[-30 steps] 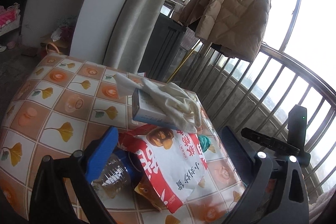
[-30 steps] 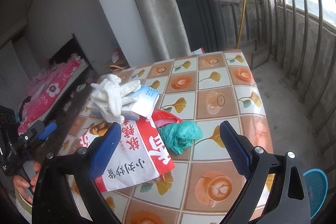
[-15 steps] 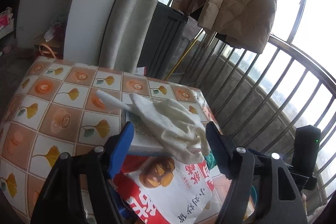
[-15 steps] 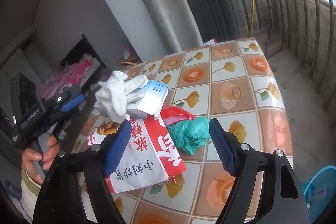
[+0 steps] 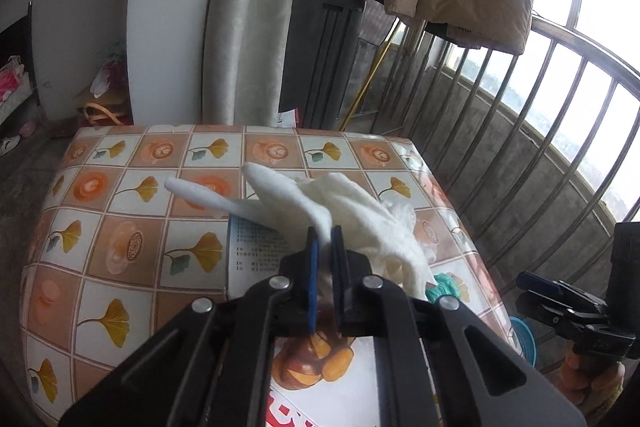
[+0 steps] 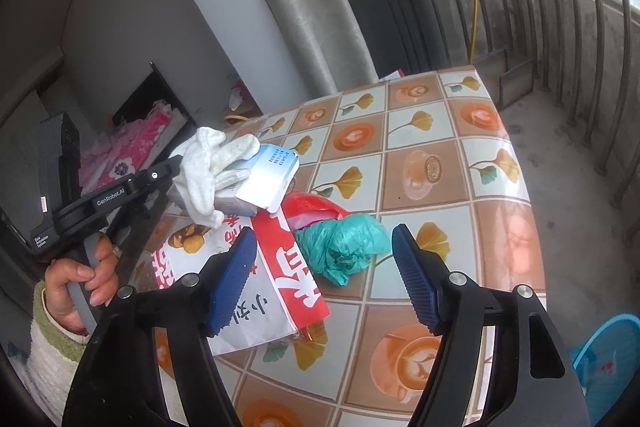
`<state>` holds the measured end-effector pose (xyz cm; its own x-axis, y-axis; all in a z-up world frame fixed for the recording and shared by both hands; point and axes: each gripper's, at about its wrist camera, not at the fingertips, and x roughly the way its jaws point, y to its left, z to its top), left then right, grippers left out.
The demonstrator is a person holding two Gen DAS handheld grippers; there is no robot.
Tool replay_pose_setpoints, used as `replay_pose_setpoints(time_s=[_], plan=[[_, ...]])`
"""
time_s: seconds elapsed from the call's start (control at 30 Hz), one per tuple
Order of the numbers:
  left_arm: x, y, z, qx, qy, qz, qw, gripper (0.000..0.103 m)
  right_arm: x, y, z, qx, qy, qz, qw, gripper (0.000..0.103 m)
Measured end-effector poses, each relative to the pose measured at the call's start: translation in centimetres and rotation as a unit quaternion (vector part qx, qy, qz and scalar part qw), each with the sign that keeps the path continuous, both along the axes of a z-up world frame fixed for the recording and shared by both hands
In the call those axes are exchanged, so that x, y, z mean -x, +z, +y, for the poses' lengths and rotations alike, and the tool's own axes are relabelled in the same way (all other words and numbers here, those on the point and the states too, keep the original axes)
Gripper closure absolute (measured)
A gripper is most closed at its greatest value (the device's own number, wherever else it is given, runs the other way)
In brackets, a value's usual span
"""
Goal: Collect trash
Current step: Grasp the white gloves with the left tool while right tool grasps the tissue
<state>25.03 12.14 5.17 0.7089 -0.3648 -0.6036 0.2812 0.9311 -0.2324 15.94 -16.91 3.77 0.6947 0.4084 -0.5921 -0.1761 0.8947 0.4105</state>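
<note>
1. Left gripper [image 5: 325,241]: blue pads clenched on a fold of the white knitted cotton glove [image 5: 344,211].
2. The glove lies draped over a pale blue-and-white printed cardboard box [image 6: 260,183], which rests on the table covered by an orange-and-cream tiled oilcloth [image 6: 440,163].
3. Right gripper [image 6: 324,279]: jaws apart and closing, pads gripping nothing. It hangs above a crumpled teal plastic bag [image 6: 344,247].
4. A red-and-white printed snack bag [image 6: 256,291] lies flat beside the teal bag and partly under the box.
5. A red plastic scrap [image 6: 312,207] sits between the box and the teal bag.
6. A person's hand [image 6: 80,283] holds the left gripper's handle.
</note>
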Motion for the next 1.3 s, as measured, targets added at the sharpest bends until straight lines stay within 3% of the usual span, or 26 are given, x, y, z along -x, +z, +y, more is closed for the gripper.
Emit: replay_pose_setpoints(time_s=[0.23, 0.53, 0.8, 1.03, 1.3], plan=[[1.4, 2.4, 1.8, 0.072, 0.009, -0.054, 0.9959, 0.099, 0.4, -0.1, -1.3, -0.007, -0.007, 0.004, 1.000, 0.040], [4.6, 5.7, 6.2, 0.151, 0.049, -0.120, 0.9799, 0.099, 0.2, 0.3, -2.0, -0.014, -0.001, 0.010, 1.000, 0.041], [7.3, 6.0, 11.1, 0.165, 0.114, -0.130, 0.9710, 0.099, -1.3, 1.8, 0.3, -0.020, 0.036, 0.002, 0.999, 0.041], [8.7, 3.9, 14.6, 0.143, 0.174, -0.104, 0.9687, 0.099, -2.9, 3.9, 3.9, -0.003, 0.087, -0.005, 0.996, 0.041], [9.5, 1.4, 17.2, 0.142, 0.206, -0.074, 0.9654, 0.099, -6.9, 8.4, 10.3, 0.034, 0.195, -0.018, 0.980, 0.038]])
